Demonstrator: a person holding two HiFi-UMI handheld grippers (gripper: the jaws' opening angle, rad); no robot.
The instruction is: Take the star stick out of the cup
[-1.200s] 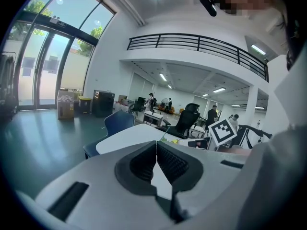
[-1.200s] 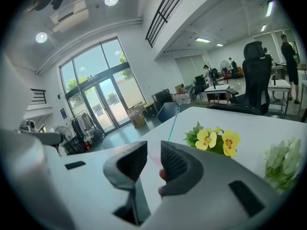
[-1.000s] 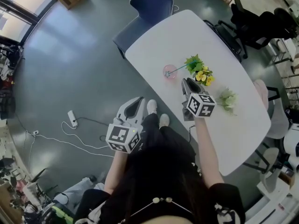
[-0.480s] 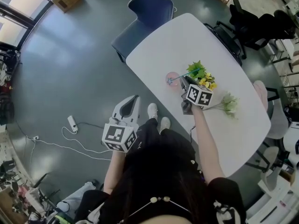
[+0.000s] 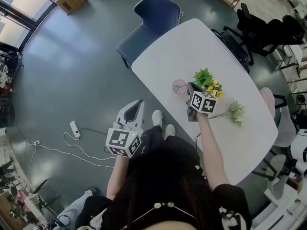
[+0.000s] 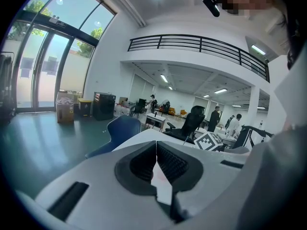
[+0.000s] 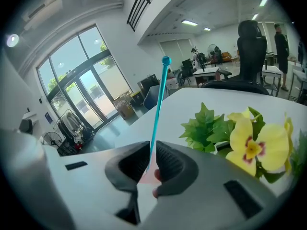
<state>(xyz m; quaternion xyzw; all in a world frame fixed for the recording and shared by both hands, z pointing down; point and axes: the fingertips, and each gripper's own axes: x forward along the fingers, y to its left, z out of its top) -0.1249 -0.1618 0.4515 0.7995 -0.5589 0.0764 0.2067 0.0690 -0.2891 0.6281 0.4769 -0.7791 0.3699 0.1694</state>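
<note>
On my far left, a white power strip (image 5: 74, 125) lies on the grey floor with its cable trailing away. My left claw (image 5: 137, 103) hangs over that floor, off the near edge of the desk (image 5: 192, 47) and well apart from the cup. In the left gripper view the left claw (image 6: 156, 146) has its pad tips pressed together with nothing between them, and only the pale desk top shows through the gap below the tips. Beyond it, a dark blue chair (image 5: 154, 14) stands at the far corner of the desk. Further right, the pink cup (image 5: 178, 87) sits on the desk near the front edge, and one end of the teal star stick (image 7: 158, 107) is over it in the head view. The stick leans from there toward my right claw (image 5: 191, 86), just beside the cup. In the right gripper view the right claw (image 7: 152, 151) has its pads closed down onto the thin shaft. The shaft rises past the tips to a small knob at its far end, and a pink patch shows in the gap beneath the pads. Just right of that claw lies a bunch of yellow flowers (image 7: 253, 146) with green leaves. A pale flower sprig (image 5: 235, 112) rests on the desk further right, near the right wrist.
</note>
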